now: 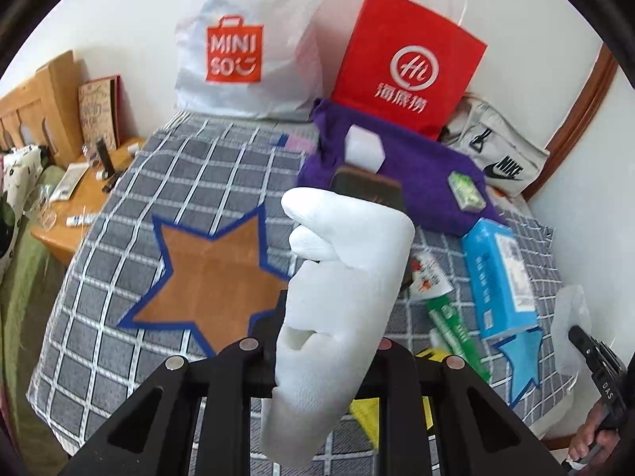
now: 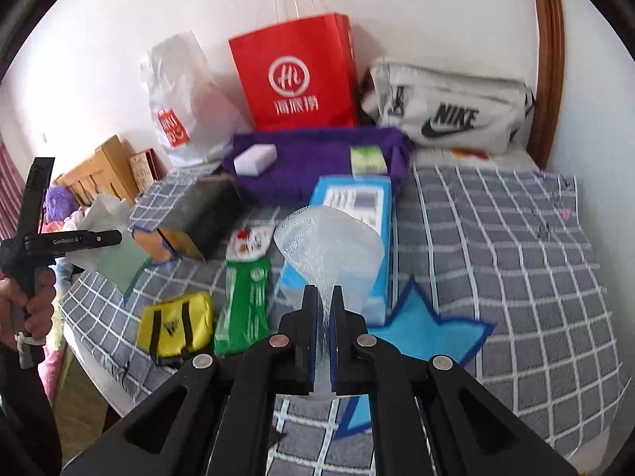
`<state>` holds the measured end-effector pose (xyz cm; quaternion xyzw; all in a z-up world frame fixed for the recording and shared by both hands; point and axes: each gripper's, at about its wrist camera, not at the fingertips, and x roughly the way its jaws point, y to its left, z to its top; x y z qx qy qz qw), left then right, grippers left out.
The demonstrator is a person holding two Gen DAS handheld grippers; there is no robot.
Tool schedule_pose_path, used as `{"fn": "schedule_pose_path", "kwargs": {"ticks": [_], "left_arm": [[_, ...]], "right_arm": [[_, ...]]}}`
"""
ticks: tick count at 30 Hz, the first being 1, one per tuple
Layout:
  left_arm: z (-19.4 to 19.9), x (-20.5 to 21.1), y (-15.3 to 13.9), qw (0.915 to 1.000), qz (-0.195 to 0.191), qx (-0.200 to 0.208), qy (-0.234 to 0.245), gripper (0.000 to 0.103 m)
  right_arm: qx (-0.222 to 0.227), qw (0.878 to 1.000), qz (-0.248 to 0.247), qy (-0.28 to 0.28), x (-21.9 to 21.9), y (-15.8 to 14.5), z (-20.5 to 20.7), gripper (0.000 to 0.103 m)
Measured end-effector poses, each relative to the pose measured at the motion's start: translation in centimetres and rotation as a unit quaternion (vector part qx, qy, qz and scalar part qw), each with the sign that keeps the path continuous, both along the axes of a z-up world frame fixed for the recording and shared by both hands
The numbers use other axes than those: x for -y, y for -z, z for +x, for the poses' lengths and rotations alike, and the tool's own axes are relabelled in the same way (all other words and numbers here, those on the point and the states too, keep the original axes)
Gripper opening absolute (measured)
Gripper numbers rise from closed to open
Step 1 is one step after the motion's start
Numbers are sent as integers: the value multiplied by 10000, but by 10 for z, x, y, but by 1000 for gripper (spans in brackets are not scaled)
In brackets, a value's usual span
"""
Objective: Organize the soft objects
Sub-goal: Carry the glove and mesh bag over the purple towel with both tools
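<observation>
My left gripper [image 1: 329,317] is shut on a folded white foam sheet [image 1: 341,309] and holds it above the checked bed cover [image 1: 119,317]; the sheet hides the fingertips. My right gripper [image 2: 324,297] is shut on a piece of clear bubble wrap [image 2: 329,246] that fans out above the fingers. A purple cloth [image 2: 309,158] lies at the back with a white sponge block [image 2: 254,160] and a green-white packet [image 2: 368,160] on it. A dark sponge block [image 2: 202,214] rests in front of the cloth. A blue tissue pack [image 2: 349,214], a green packet [image 2: 244,301] and a yellow pouch [image 2: 174,323] lie near.
A red paper bag [image 2: 297,79], a white Miniso plastic bag [image 2: 178,107] and a grey Nike bag [image 2: 448,107] stand against the wall. A wooden bedside table [image 1: 75,198] with small items is at the left. A brown star [image 1: 214,277] and a blue star [image 2: 420,329] mark the cover.
</observation>
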<state>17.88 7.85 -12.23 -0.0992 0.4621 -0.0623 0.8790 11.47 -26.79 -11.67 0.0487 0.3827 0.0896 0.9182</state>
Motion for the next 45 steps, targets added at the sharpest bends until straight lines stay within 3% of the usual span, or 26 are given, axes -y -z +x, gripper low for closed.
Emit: {"fn": "schedule_pose_path", "kwargs": {"ticks": [20, 30, 38, 45], "left_arm": [[63, 26, -47, 9990, 18, 392, 194, 20], [100, 37, -46, 9989, 163, 381, 199, 20], [133, 43, -44, 9991, -50, 352, 246, 20], [160, 53, -44, 9988, 25, 400, 297, 20]], "right_arm": [[266, 9991, 320, 6, -11, -38, 91, 5], [216, 9992, 321, 60, -7, -34, 143, 5], [283, 9993, 256, 16, -10, -36, 180, 5], [303, 9993, 203, -37, -12, -34, 214, 5]]}}
